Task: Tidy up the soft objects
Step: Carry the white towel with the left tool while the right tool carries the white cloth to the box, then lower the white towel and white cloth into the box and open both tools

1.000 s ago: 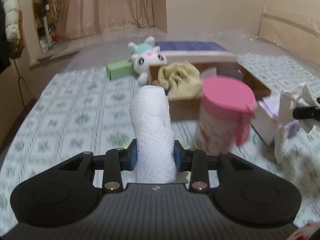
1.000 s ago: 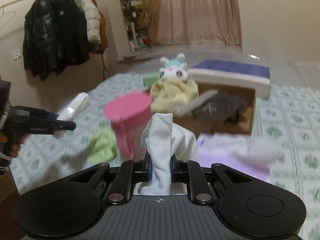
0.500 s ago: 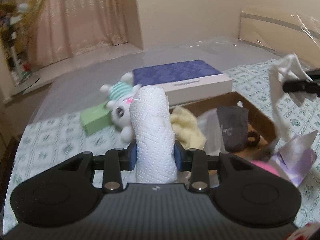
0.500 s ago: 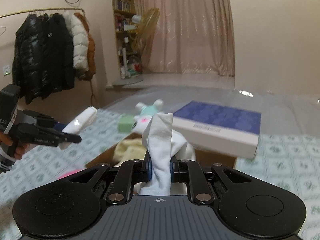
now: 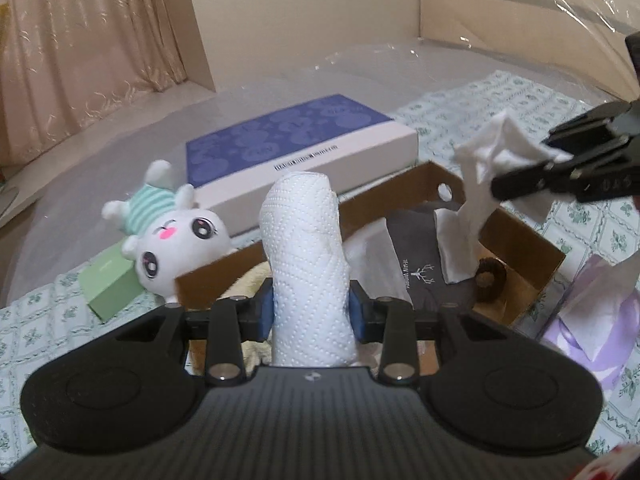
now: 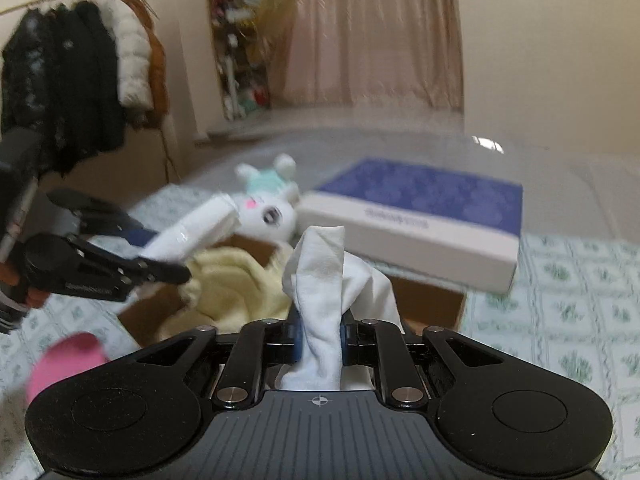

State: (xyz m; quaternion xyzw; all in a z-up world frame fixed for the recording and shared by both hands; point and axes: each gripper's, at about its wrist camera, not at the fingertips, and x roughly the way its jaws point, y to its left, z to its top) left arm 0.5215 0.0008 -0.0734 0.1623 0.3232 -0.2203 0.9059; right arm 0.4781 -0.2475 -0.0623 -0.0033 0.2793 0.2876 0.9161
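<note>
Right now the left gripper point(image 5: 311, 312) is clamped on a rolled white paper towel point(image 5: 306, 264), which stands up between its blue pads over the near edge of the open cardboard box point(image 5: 516, 236). Off to its right, the right gripper point(image 6: 319, 344) pinches a crumpled white cloth point(image 6: 324, 280) that dangles above the box's far corner. Inside the box lie a yellow towel point(image 6: 236, 284) and a dark folded garment point(image 5: 420, 264). A white plush bunny point(image 5: 176, 240) leans against the box's outer wall beside a green block point(image 5: 108, 284), with a flat blue-topped box point(image 5: 296, 144) behind them. A lilac tissue pack point(image 5: 600, 320) sits just outside the box.
</note>
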